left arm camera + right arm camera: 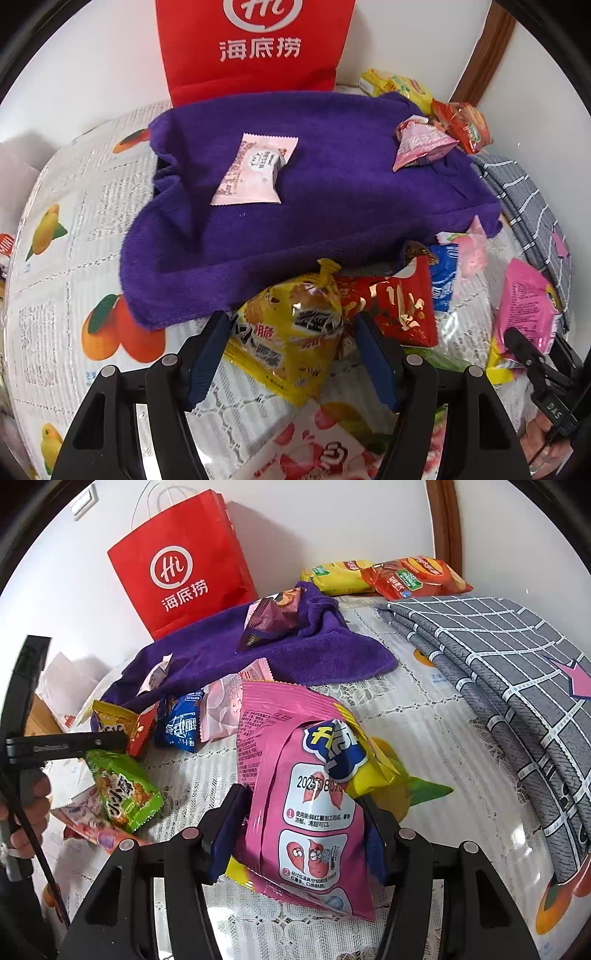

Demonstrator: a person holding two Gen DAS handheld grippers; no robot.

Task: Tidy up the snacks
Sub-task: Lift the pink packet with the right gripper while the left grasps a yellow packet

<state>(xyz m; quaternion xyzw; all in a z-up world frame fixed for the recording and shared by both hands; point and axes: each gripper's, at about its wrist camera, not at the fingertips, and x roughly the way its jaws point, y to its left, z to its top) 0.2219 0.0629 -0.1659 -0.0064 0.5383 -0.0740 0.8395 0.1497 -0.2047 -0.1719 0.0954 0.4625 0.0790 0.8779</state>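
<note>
My left gripper (291, 328) is shut on a yellow snack packet (291, 332), just in front of the purple towel (303, 214). A pale pink packet (255, 170) lies on the towel's middle. A pink pyramid packet (421, 146) sits at its far right corner. My right gripper (303, 823) is shut on a large pink sweet-potato snack bag (306, 797); the bag also shows in the left wrist view (524, 310). A red packet (395, 306) and a blue packet (443, 277) lie beside the yellow one.
A red paper bag (184, 565) stands against the wall behind the towel. Yellow (340, 576) and orange chip bags (413, 578) lie at the back. A folded grey checked cloth (509, 672) is on the right. A green packet (122, 790) lies at left.
</note>
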